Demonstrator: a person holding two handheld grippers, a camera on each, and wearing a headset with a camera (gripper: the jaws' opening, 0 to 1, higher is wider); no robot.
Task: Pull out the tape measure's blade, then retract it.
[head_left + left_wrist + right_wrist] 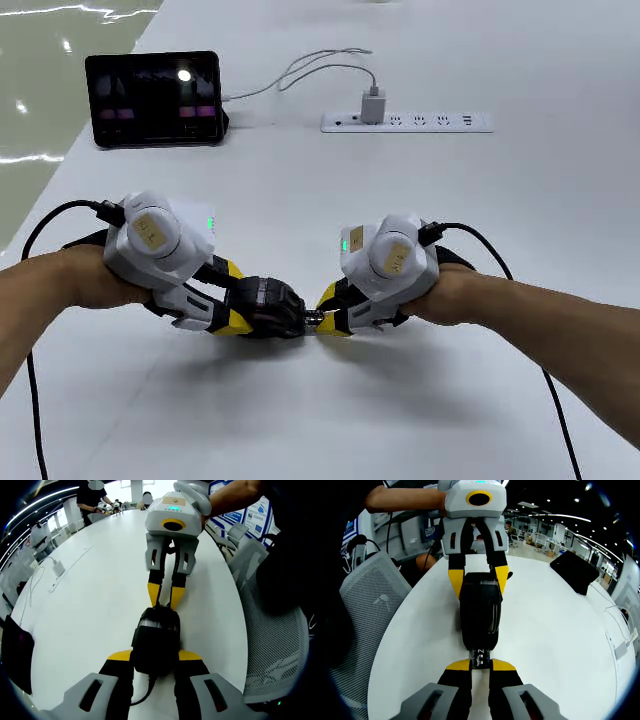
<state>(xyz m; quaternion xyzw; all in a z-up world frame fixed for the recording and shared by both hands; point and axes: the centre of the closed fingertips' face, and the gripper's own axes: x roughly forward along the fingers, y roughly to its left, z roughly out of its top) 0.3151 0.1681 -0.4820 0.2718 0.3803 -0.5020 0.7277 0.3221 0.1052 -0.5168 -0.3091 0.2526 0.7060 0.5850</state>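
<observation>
My left gripper is clamped on the tape measure case. My right gripper pinches the blade tip, barely drawn out.

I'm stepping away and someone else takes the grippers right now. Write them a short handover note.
Left gripper: shut on the black tape measure, held low on the white table.
Right gripper: shut on the tip of the pale numbered blade, facing the left one head-on.
Done: both grips are set, with a short bit of blade out of the case.
Left: pull the blade out along the table, then let it retract.
</observation>
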